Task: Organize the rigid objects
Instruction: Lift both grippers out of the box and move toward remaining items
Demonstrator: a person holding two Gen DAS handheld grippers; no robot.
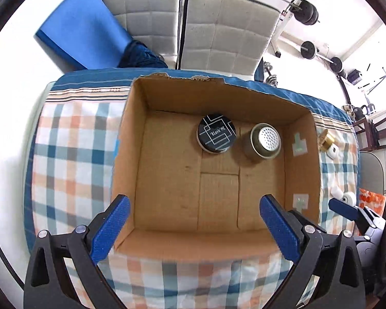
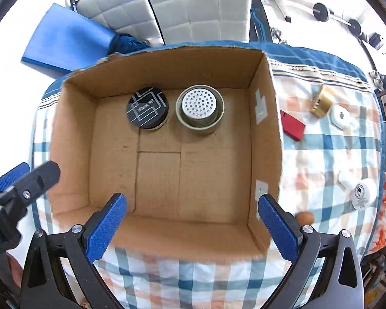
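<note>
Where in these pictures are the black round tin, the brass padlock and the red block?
black round tin (image 2: pixel 147 110): right wrist view, on its patterned lid.
brass padlock (image 2: pixel 322 102): right wrist view, on its brass body.
red block (image 2: pixel 292 126): right wrist view, on its top face.

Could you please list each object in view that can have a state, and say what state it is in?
cardboard box: open-topped, two items inside
black round tin: lid on, upright in box
metal strainer cup: upright in box
brass padlock: outside box, on cloth
left gripper: open, empty
right gripper: open, empty
</note>
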